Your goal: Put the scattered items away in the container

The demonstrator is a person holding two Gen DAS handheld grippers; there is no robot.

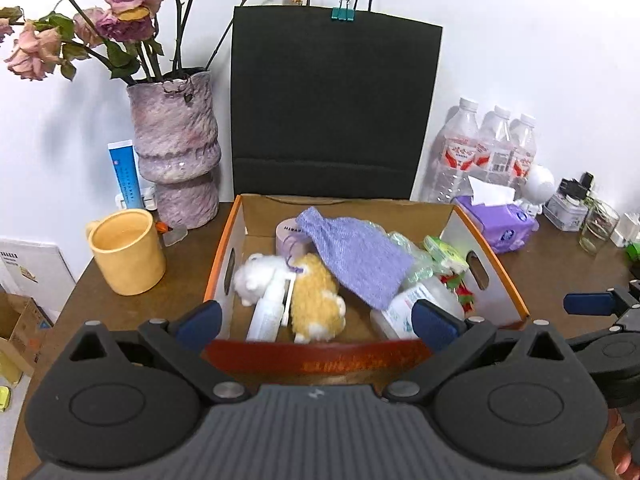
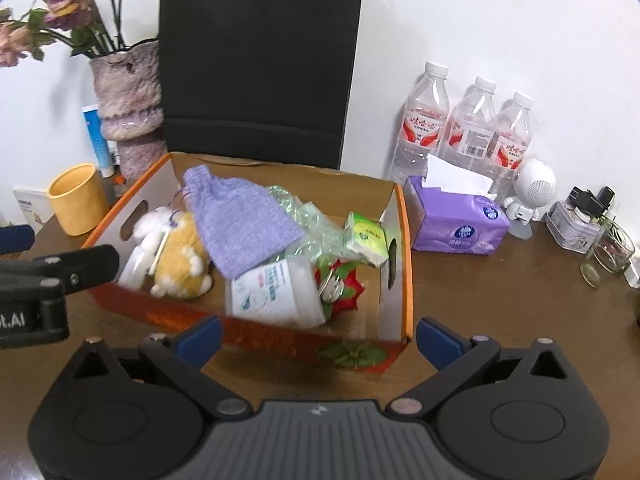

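An orange-edged cardboard box (image 1: 496, 268) (image 2: 406, 240) stands on the brown table and holds several items. Inside lie a lilac knitted pouch (image 1: 356, 256) (image 2: 240, 220), a yellow-and-white plush toy (image 1: 316, 308) (image 2: 180, 264), a white tub with a printed label (image 1: 416, 304) (image 2: 276, 292), a green tissue pack (image 2: 366, 238) and a red-and-green ornament (image 2: 344, 284). My left gripper (image 1: 316, 320) hangs open over the box's near wall, nothing between its fingers. My right gripper (image 2: 318, 338) is open too, in front of the box's near right corner. The left gripper's fingers (image 2: 80, 266) show at the left edge of the right wrist view.
A black paper bag (image 1: 336, 104) stands behind the box, against the wall. A yellow mug (image 1: 126, 250) and a vase of dried roses (image 1: 176, 152) are to the left. A purple tissue pack (image 2: 460, 224), three water bottles (image 2: 468, 132), a white figurine (image 2: 532, 192) and small jars sit to the right.
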